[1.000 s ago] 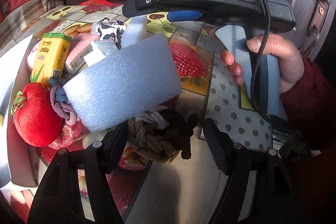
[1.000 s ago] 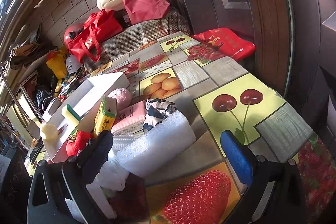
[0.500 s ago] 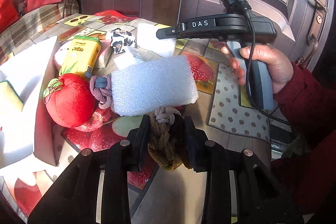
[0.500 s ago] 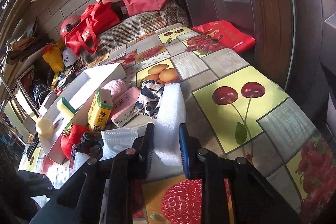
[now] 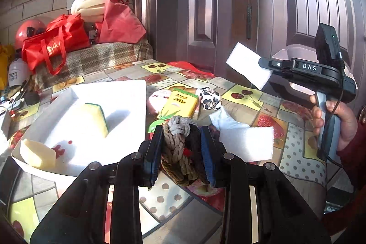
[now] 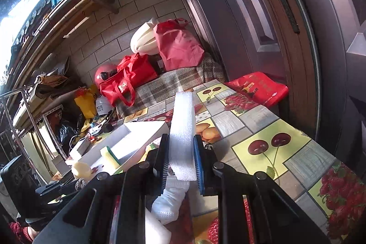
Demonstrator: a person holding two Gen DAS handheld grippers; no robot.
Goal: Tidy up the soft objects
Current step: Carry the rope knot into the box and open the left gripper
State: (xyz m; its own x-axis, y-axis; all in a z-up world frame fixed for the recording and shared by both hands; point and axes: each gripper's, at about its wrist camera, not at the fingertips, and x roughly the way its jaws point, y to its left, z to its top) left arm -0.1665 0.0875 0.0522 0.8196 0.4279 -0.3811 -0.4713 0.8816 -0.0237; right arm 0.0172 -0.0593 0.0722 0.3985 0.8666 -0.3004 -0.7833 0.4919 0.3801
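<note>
1. A fruit-patterned tabletop (image 5: pixel 270 102) stretches below my grippers.
2. A white tray (image 5: pixel 128 93) sits at its left, holding a yellow sponge (image 5: pixel 96 116).
3. My right gripper (image 6: pixel 180 159) clamps a white foam strip (image 6: pixel 183 129) upright, lifted above the tabletop.
4. My left gripper (image 5: pixel 180 148) pinches a knotted rope toy (image 5: pixel 179 143) between closed fingers beside the tray.

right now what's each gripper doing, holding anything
Left gripper: closed on the rope toy.
Right gripper: closed on a white foam strip, lifted off the table.
</note>
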